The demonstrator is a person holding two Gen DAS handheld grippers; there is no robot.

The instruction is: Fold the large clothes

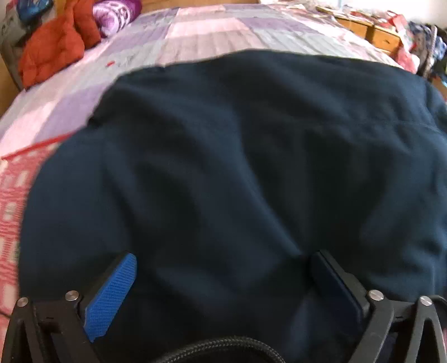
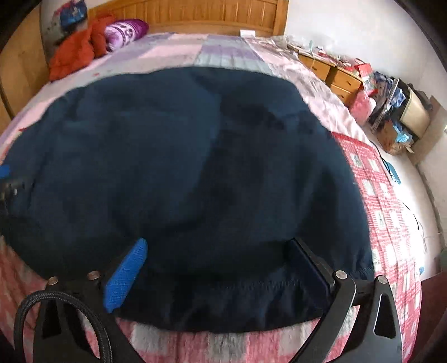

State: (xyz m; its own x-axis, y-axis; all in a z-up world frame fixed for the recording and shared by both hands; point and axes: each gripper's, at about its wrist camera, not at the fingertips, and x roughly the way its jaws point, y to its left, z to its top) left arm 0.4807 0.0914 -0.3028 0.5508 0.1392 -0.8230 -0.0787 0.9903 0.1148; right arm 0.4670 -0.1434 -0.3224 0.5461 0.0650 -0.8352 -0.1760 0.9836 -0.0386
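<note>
A large dark navy garment (image 1: 237,167) lies spread over the bed and fills most of both views. In the left wrist view my left gripper (image 1: 223,257) hovers over the cloth. Its jaws stand wide apart and the blue pad (image 1: 111,296) does not press on anything. In the right wrist view my right gripper (image 2: 218,245) is also open wide, above the garment (image 2: 181,153) near its stitched hem (image 2: 265,284). The fabric lies below and between the fingers, and neither side pinches it. A blue and black piece at that view's left edge looks like the other gripper (image 2: 7,181).
The bed has a pink, purple and red checked quilt (image 1: 209,30). A red padded jacket (image 1: 53,47) and a purple bundle (image 1: 114,11) lie at its far left by the wooden headboard (image 2: 209,14). Wooden drawers (image 2: 335,75) and cluttered boxes (image 2: 399,117) stand on the right.
</note>
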